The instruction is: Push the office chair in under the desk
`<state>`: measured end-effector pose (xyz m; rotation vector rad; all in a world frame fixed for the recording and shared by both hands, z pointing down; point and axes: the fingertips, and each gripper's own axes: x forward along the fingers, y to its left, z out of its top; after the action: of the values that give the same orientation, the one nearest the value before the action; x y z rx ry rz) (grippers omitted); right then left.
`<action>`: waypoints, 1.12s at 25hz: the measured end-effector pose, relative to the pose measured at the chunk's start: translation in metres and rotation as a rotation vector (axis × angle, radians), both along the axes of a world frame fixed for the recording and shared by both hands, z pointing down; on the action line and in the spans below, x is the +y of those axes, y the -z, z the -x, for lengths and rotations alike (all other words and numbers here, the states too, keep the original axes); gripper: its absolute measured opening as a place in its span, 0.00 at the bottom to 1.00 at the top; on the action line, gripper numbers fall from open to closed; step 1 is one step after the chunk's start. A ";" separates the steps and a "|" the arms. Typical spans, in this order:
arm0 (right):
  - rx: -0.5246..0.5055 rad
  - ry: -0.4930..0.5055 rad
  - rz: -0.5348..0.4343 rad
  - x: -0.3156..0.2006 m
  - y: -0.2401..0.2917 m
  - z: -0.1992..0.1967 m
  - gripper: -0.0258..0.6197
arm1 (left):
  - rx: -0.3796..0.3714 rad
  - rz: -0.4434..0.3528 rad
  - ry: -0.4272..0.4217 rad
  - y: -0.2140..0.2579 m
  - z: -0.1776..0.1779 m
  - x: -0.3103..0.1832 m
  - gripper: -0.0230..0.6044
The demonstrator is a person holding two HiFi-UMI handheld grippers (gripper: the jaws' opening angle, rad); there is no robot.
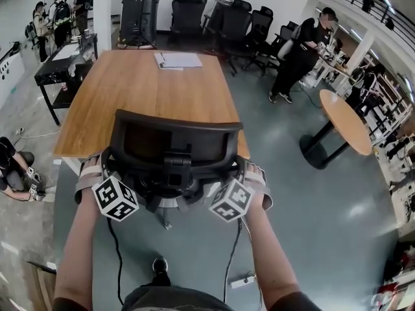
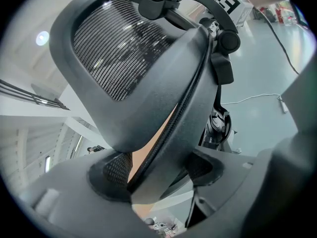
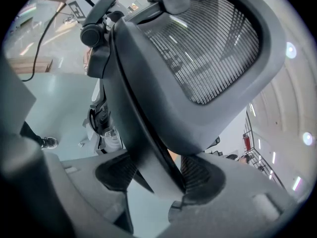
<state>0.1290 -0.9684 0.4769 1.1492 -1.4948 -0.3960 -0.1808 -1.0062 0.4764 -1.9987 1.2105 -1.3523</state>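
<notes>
1. The left tool was closed on the left edge of the office chair backrest. In the left gripper view the dark frame of the backrest filled the gap of the left tool, with both ribbed pads against it.
2. The right tool gripped the opposite edge of the same backrest. In the right gripper view the frame ran down between the jaws of the right tool, and the pads pressed on either side of it.
3. The office chair stood between the two tools, its mesh back upright and facing away from them.
4. Directly ahead of the tools lay the wooden surface. From the head view the top of the backrest overlapped its near edge. How far the seat reached beneath could not be made out.
5. At the far end of the surface, well beyond the tools, lay a stack of papers.
6. To the right of the right tool, well apart, stood a round table.
7. Behind the tools, on the grey floor, a white power strip lay beside the cables that hung from them.
</notes>
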 end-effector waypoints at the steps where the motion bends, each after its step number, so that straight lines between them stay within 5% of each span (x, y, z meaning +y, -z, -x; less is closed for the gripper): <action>1: 0.001 -0.005 0.001 -0.003 0.001 -0.001 0.43 | -0.001 0.001 -0.002 0.001 0.000 -0.004 0.59; 28: -0.046 0.019 -0.086 -0.029 -0.001 -0.012 0.46 | -0.031 -0.053 0.011 -0.004 -0.013 -0.037 0.59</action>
<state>0.1414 -0.9972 0.4778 1.2196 -1.5417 -0.4533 -0.1679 -1.0433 0.4807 -1.9309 1.2321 -1.3376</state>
